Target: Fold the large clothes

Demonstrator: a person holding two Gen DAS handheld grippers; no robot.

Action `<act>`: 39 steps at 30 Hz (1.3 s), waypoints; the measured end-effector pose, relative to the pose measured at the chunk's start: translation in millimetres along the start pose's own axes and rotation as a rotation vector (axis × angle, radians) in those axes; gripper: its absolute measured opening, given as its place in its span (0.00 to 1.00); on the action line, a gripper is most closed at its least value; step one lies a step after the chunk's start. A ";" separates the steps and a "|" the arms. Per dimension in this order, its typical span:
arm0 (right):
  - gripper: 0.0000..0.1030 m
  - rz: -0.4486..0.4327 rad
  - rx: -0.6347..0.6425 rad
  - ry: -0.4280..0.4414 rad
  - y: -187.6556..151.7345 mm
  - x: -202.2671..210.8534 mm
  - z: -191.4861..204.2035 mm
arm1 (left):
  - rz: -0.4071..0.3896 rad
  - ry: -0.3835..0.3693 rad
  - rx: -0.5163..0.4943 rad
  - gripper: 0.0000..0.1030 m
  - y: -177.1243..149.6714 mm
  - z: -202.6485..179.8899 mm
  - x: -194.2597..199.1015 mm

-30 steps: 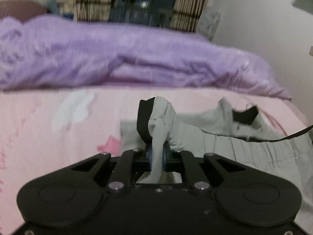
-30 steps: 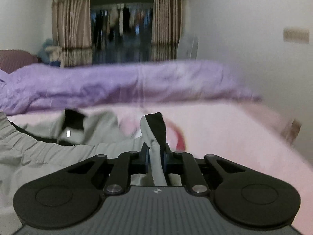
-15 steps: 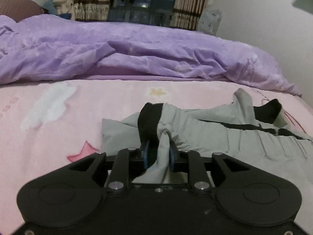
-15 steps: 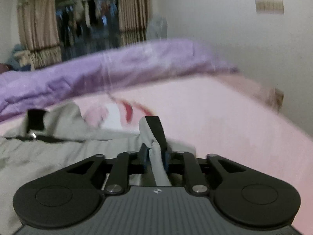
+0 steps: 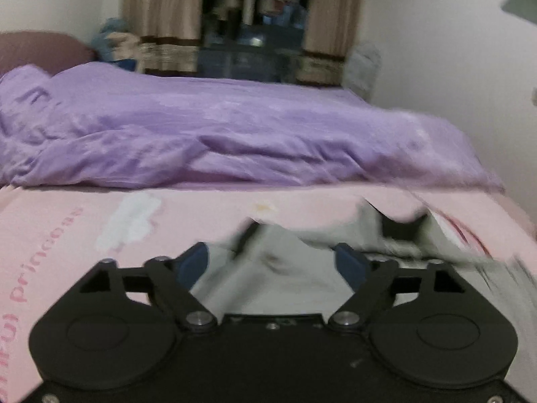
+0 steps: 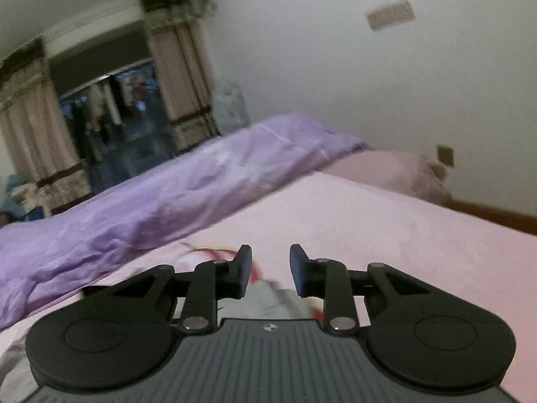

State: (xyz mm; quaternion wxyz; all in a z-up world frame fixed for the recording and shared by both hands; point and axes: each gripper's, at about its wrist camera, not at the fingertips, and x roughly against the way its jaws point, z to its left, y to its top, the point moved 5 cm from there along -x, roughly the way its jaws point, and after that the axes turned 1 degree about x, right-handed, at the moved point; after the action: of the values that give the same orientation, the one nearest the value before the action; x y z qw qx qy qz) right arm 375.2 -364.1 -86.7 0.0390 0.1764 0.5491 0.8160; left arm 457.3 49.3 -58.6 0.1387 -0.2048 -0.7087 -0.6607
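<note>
Opening, both the left tool (image 5: 272, 263) and right tool (image 6: 270, 270) hover released over grey clothes (image 5: 285, 268) on pink sheet (image 6: 386, 228).

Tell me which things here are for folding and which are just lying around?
For folding:
- grey garment
- left hand-held gripper, opening, nothing pinched
- right hand-held gripper, opening, nothing pinched

Just lying around:
- purple blanket
- curtains
- pink sheet

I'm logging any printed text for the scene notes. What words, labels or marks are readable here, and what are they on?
"princess": pink lettering on the pink cartoon-print bed sheet, left wrist view, running up the left edge.
A second pink word lower on that edge: cut off and blurred, unreadable.
Small round emblem on the right gripper's ribbed grey body: too small to read.
Nothing else legible.
</note>
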 end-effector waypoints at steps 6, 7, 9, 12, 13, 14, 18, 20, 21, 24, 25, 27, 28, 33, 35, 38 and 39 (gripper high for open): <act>0.33 0.238 0.122 0.261 -64.6 16.6 102.5 | 0.163 0.009 -0.145 0.89 -53.9 -69.6 -1.2; 0.33 0.265 0.157 0.254 -77.8 18.2 114.5 | 0.181 0.009 -0.161 0.89 -61.0 -75.7 -2.2; 0.33 0.299 0.185 0.245 -95.2 20.4 127.3 | 0.208 -0.005 -0.175 0.89 -72.3 -84.5 -2.8; 0.33 0.349 0.184 0.268 -114.2 20.1 135.8 | 0.249 -0.001 -0.176 0.89 -84.3 -90.9 -7.0; 0.33 0.367 0.188 0.262 -118.8 15.5 138.3 | 0.263 0.016 -0.179 0.89 -87.6 -91.8 -10.0; 0.34 0.378 0.190 0.253 -122.3 14.0 139.7 | 0.274 0.033 -0.178 0.90 -89.5 -90.2 -12.6; 0.34 0.395 0.181 0.247 -127.9 19.1 137.6 | 0.296 0.060 -0.149 0.93 -96.8 -90.8 -14.7; 0.35 0.396 0.181 0.247 -129.4 23.4 136.8 | 0.302 0.065 -0.143 0.94 -97.2 -89.5 -15.3; 0.36 0.397 0.180 0.247 -130.4 27.2 136.7 | 0.304 0.070 -0.138 0.95 -96.7 -88.4 -16.8; 0.36 0.397 0.194 0.242 -133.0 23.2 137.6 | 0.309 0.082 -0.104 0.97 -97.9 -85.8 -16.5; 0.36 0.397 0.198 0.241 -133.5 23.1 137.7 | 0.312 0.083 -0.092 0.97 -99.2 -84.6 -16.6; 0.36 0.400 0.200 0.240 -133.4 22.5 137.5 | 0.319 0.082 -0.089 0.99 -101.2 -83.8 -15.1; 0.37 0.401 0.202 0.241 -133.4 22.7 137.2 | 0.325 0.082 -0.096 0.99 -101.5 -83.8 -14.1; 0.33 0.381 0.200 0.162 -123.1 20.0 117.3 | 0.331 0.100 -0.126 1.00 -98.9 -74.0 -16.7; 0.29 0.374 0.159 0.103 -111.0 20.5 90.2 | 0.325 0.180 -0.149 1.00 -98.2 -61.3 -15.2; 0.29 0.344 0.157 -0.013 -96.9 24.6 39.4 | 0.323 0.193 -0.158 1.00 -99.6 -42.4 -10.6; 0.29 0.332 0.155 -0.068 -93.3 27.4 20.9 | 0.325 0.202 -0.148 1.00 -100.2 -31.0 -8.0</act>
State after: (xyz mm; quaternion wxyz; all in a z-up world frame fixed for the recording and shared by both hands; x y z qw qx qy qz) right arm 344.3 -301.9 -157.8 -0.0914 0.2944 0.5720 0.7602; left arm 414.6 13.4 -147.7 0.2982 -0.2589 -0.5985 -0.6970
